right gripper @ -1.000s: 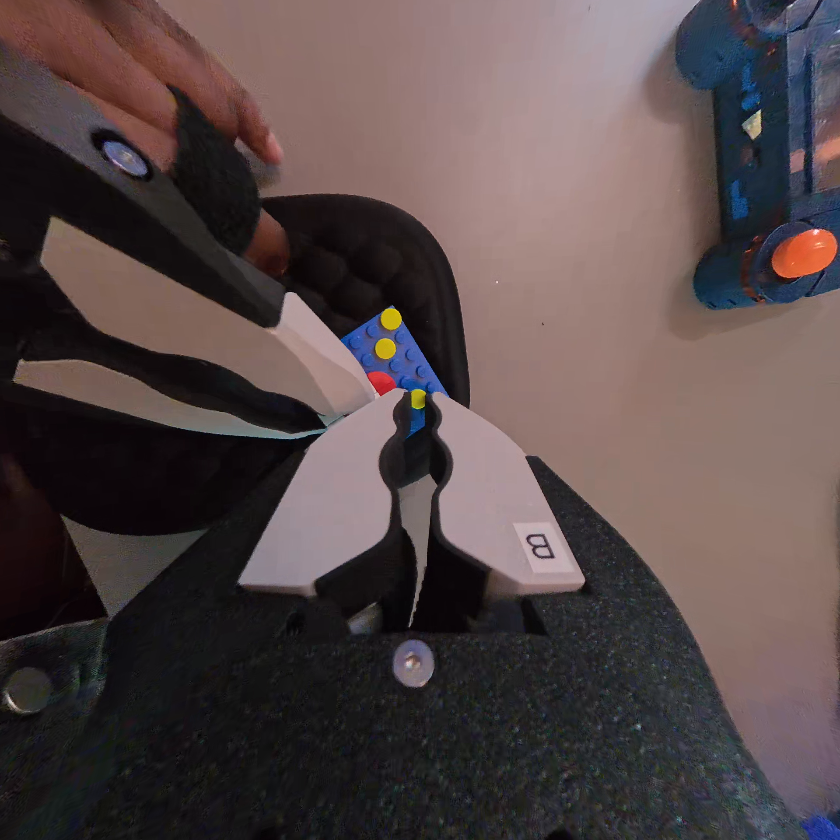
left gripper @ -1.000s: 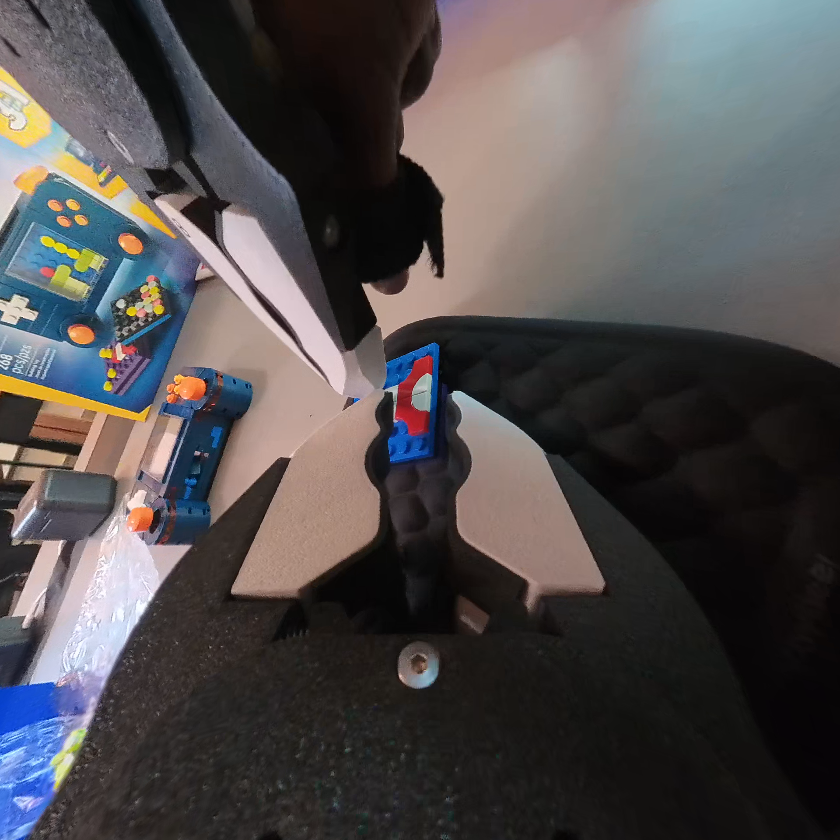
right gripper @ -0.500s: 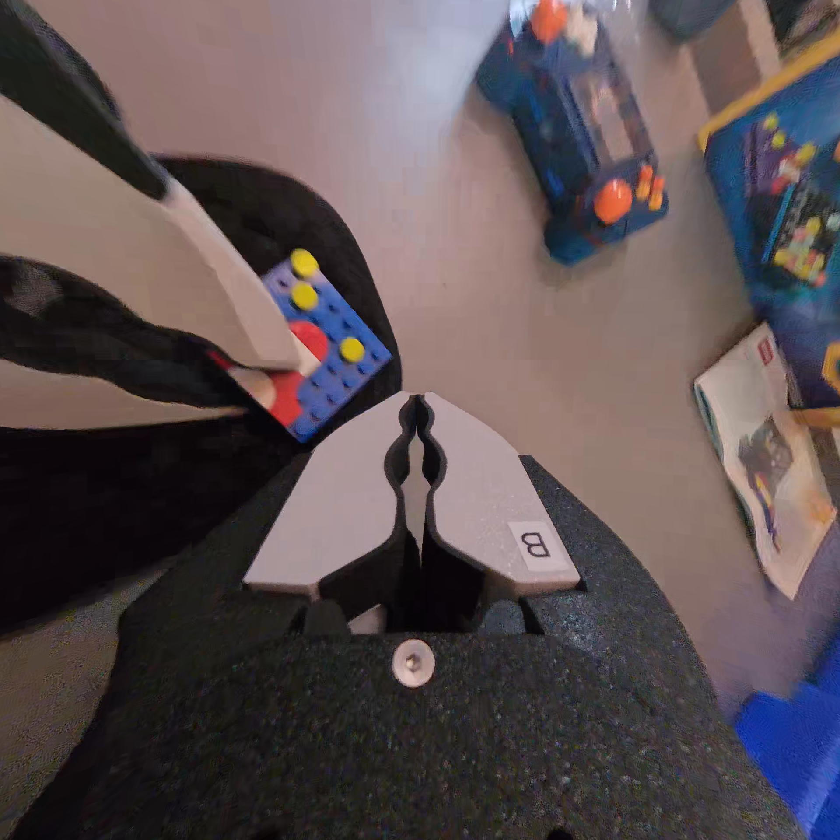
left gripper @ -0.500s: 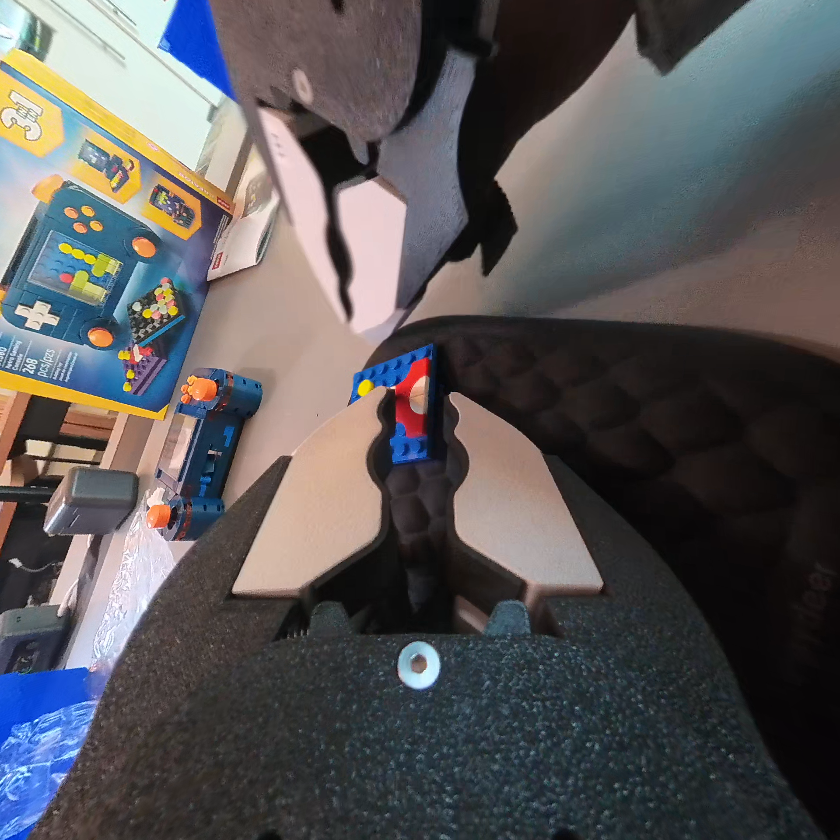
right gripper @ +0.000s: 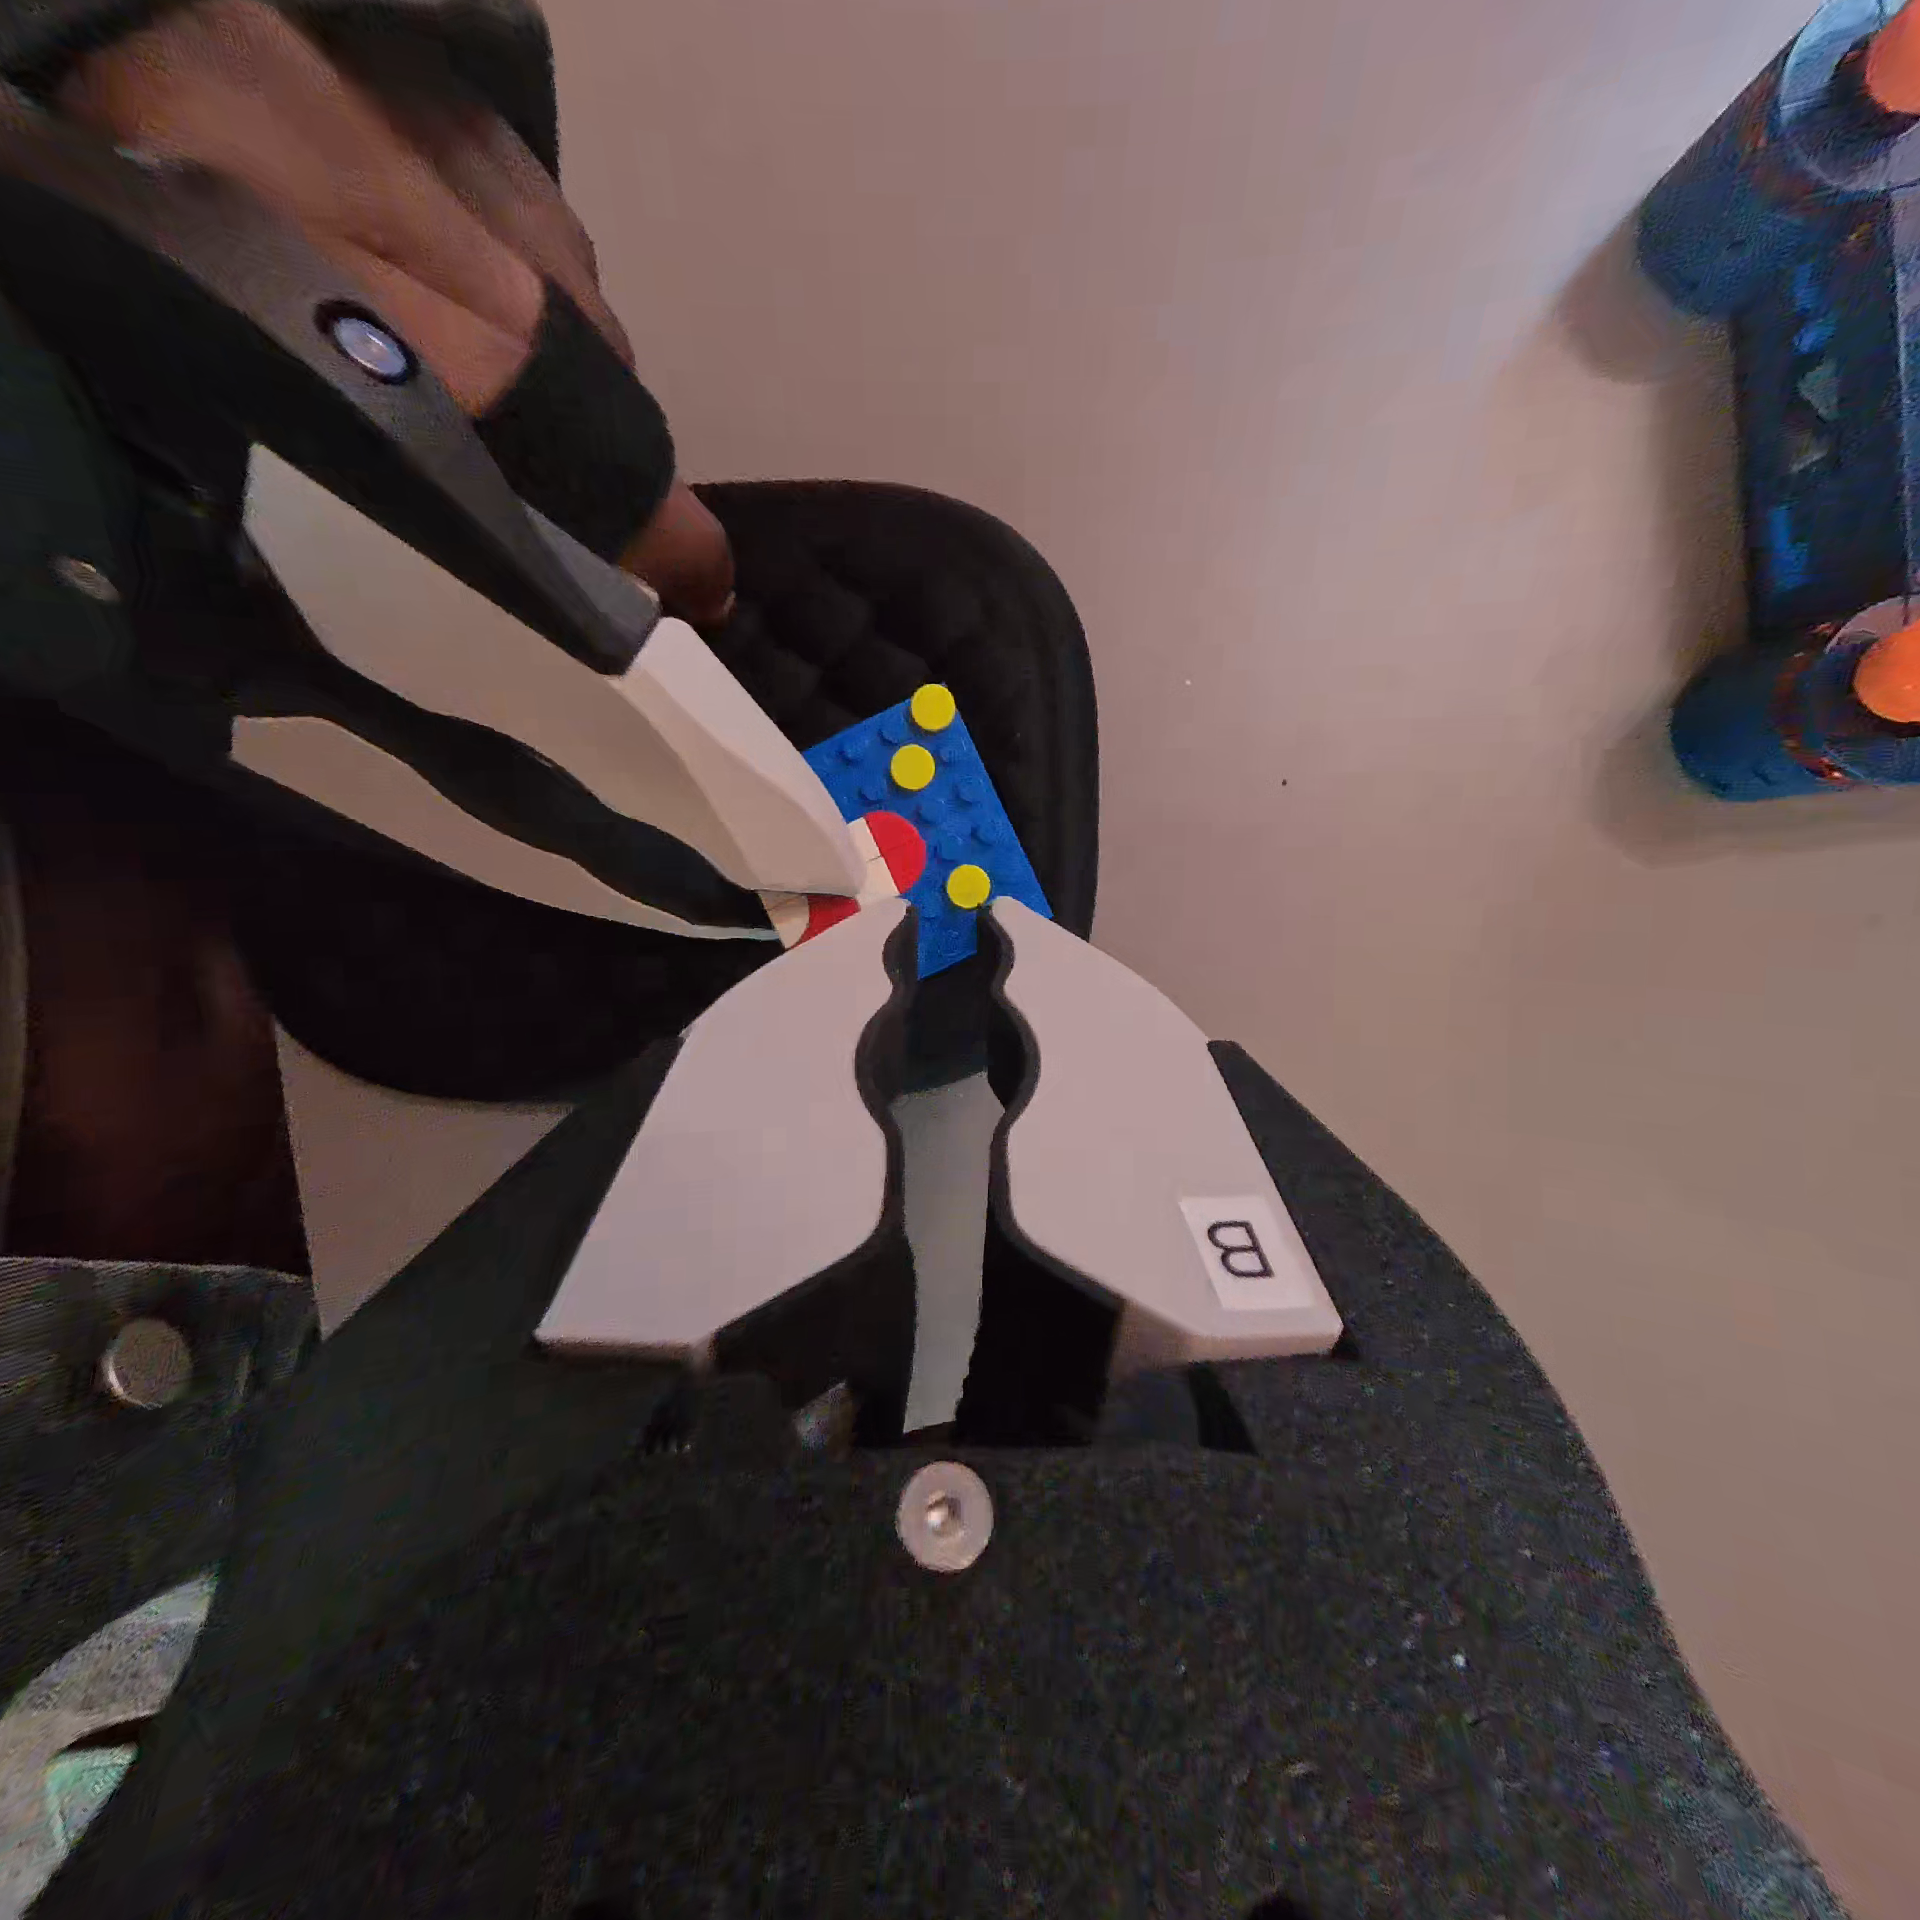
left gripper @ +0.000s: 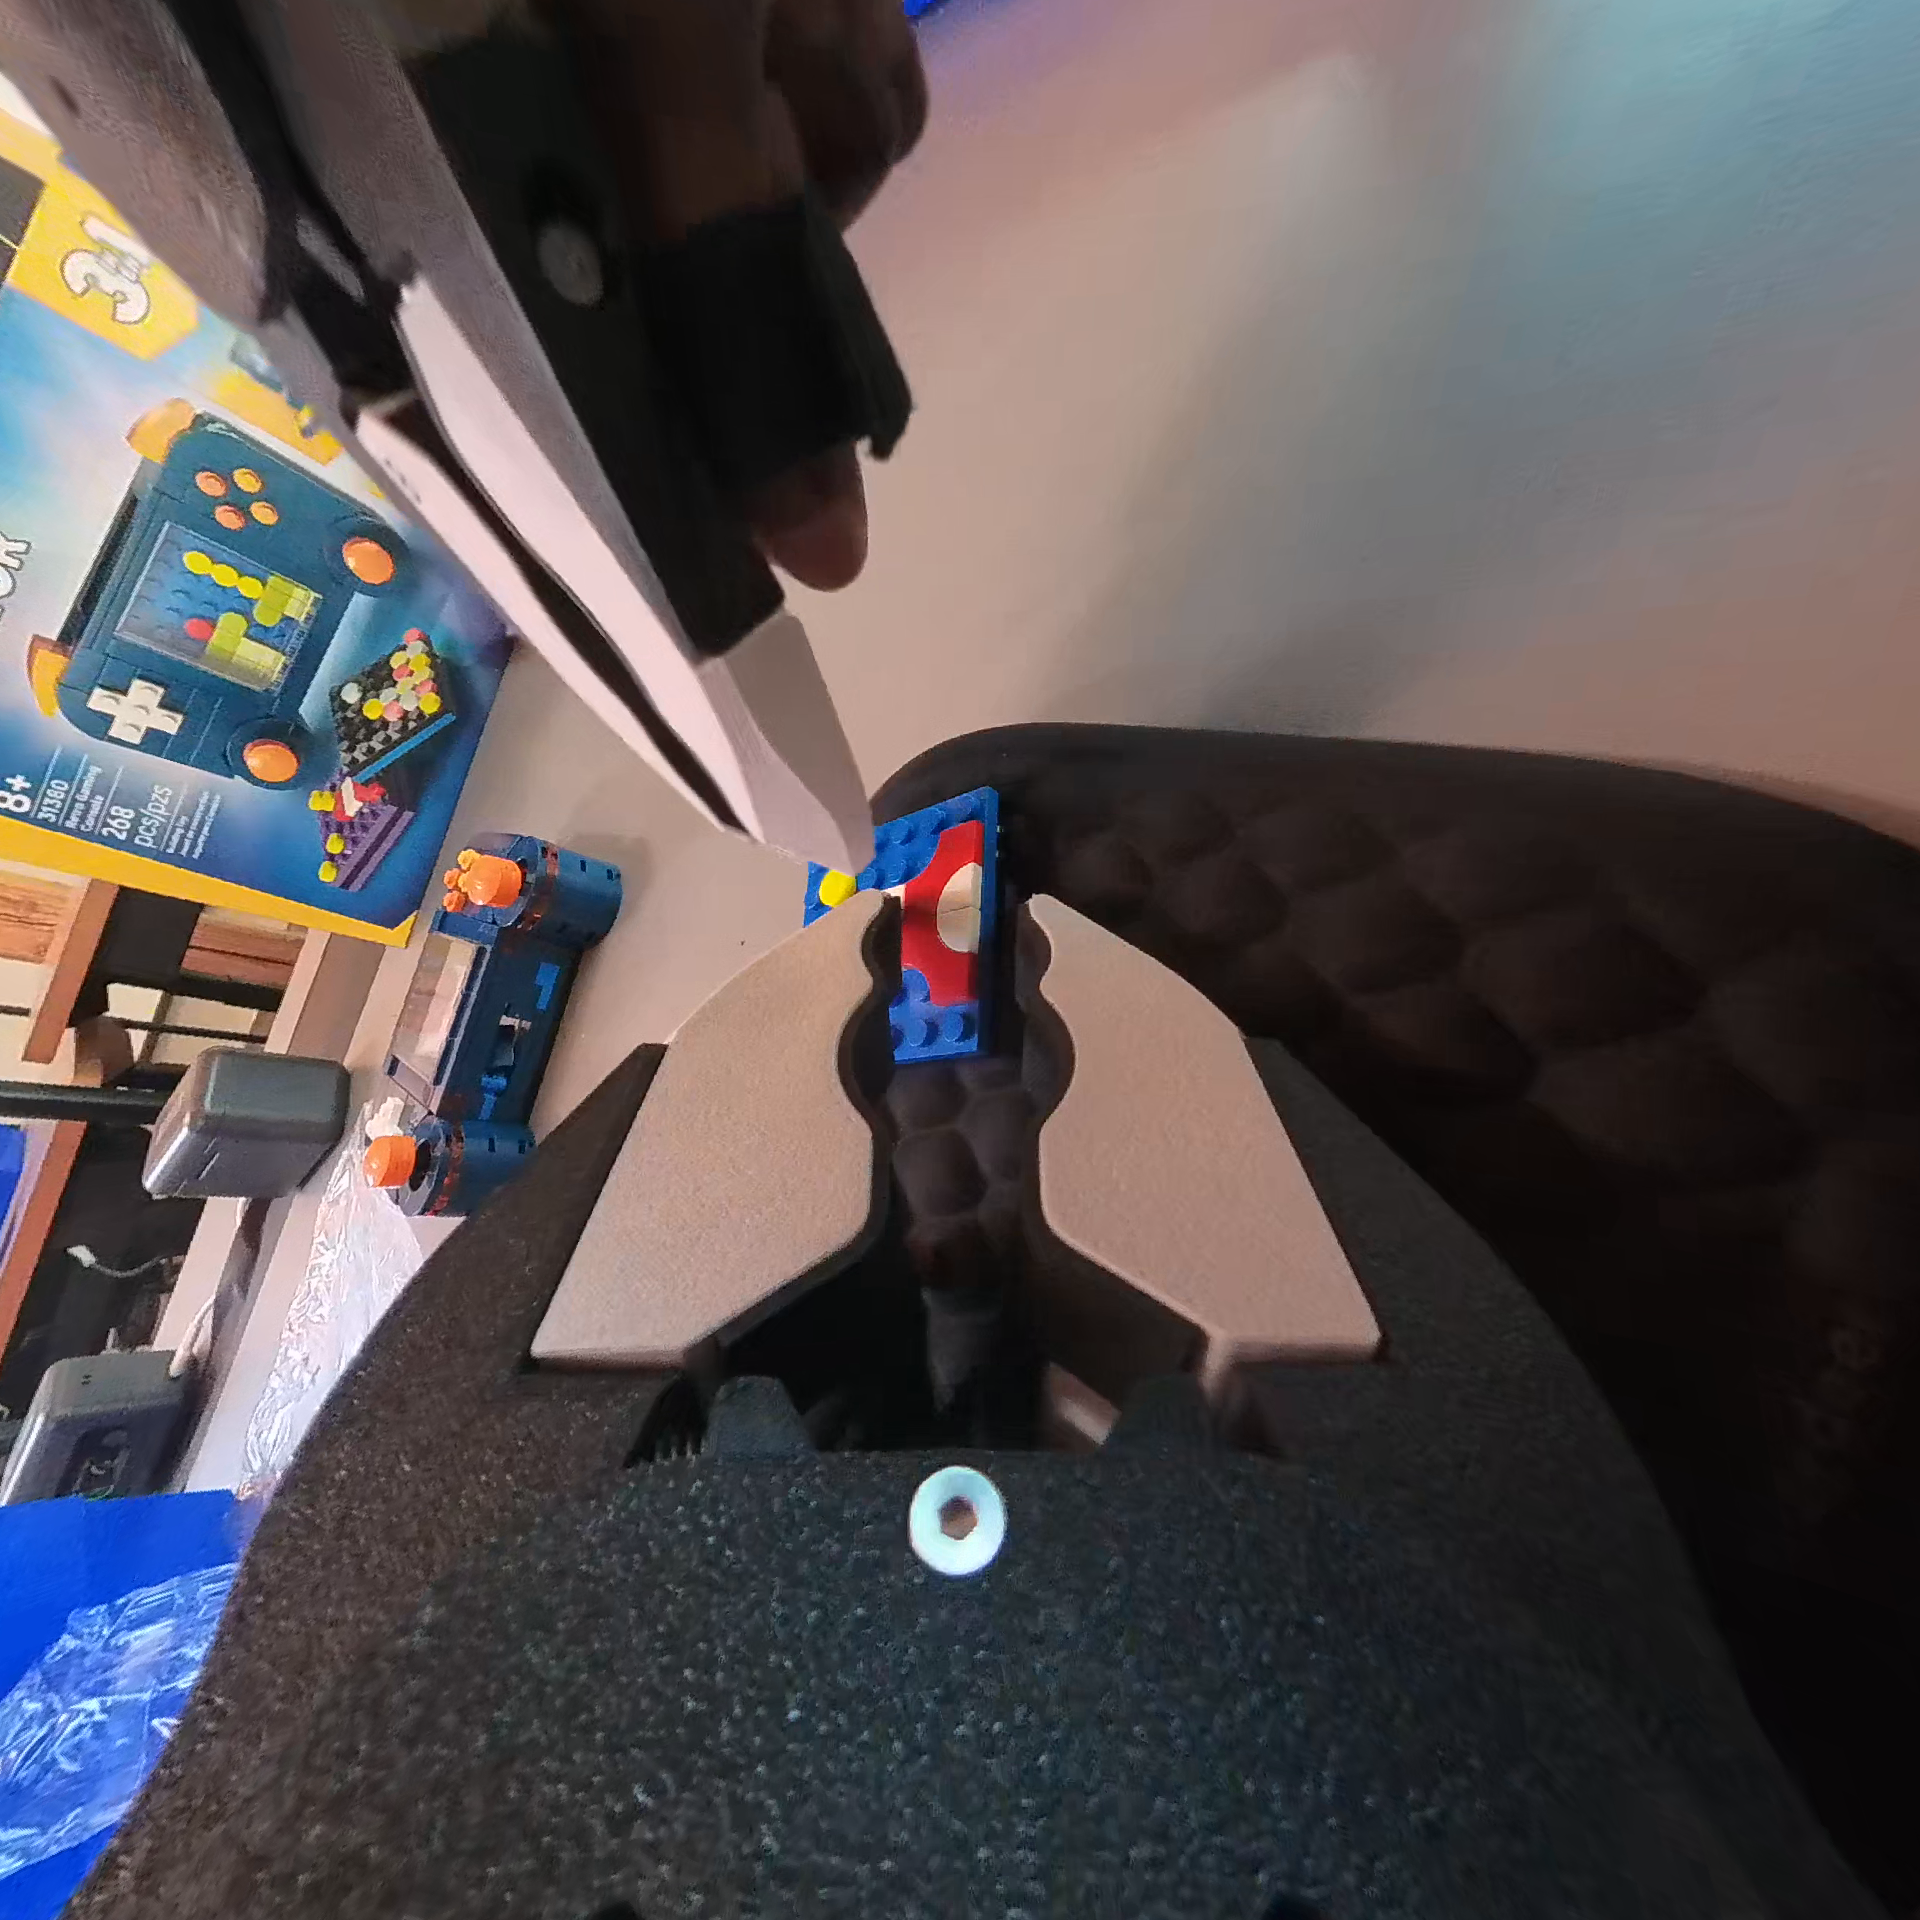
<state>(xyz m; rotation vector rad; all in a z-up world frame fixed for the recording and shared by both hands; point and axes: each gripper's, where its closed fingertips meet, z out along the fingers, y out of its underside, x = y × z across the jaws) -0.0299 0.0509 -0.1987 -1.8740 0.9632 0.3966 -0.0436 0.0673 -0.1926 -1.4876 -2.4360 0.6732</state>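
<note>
Tabletop [right gripper: 1351, 520]: claws on blue plate [right gripper: 966, 831]

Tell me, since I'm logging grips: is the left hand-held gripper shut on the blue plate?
Shut on it: the left hand-held gripper pinches the blue plate.

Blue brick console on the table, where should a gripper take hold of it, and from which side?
Probably across the slim middle of the blue brick console, coming from above with the fingers closing on its two long sides. It lies flat on the table with bare surface along both sides. Its ends bulge and carry orange knobs that stick out, so they would likely give a poorer hold.
</note>
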